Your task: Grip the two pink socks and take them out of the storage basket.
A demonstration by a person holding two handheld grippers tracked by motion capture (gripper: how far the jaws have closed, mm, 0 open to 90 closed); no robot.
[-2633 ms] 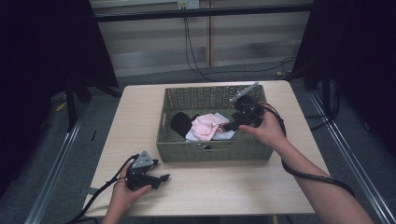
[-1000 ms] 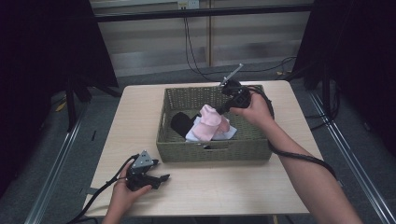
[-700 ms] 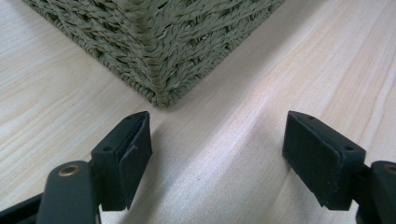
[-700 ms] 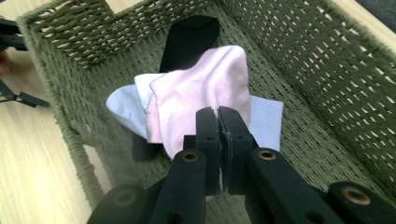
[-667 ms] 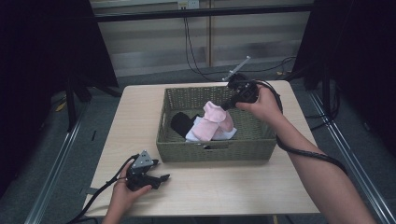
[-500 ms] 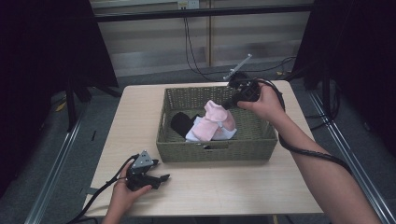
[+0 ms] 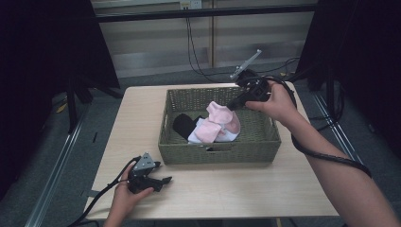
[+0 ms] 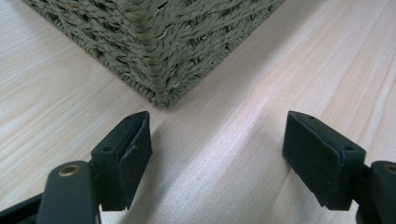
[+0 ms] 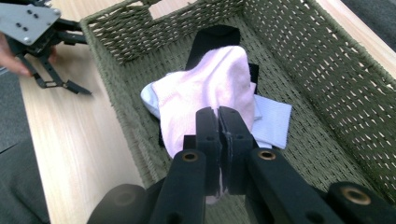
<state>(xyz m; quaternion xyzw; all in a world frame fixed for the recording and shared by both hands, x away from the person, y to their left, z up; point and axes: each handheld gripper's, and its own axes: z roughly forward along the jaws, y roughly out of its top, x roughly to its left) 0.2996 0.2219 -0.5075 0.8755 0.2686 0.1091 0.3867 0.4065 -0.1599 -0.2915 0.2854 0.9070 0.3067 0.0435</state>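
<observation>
A green wicker basket point(image 7: 265, 142) stands on the table and holds a pink sock point(image 7: 218, 116), white socks point(image 7: 227, 136) and a black sock point(image 7: 183, 124). My right gripper point(image 7: 231, 106) is shut on the pink sock, lifting it above the others inside the basket. In the right gripper view the jaws pinch the pink sock point(image 9: 205, 93) over the basket floor point(image 9: 299, 154), with the black sock point(image 9: 212, 39) and a white sock point(image 9: 273, 114) beneath. My left gripper point(image 7: 163, 180) rests on the table at the front left, open and holding nothing, facing the basket corner point(image 8: 159, 51).
The light wooden table point(image 7: 227, 194) has bare room in front of and to the left of the basket. Cables trail from both grippers. Dark curtains and a metal frame stand beyond the far edge of the table.
My right gripper has risen out of the basket with the pink sock, pulling it up off the pile. The left gripper has stayed where it was.
</observation>
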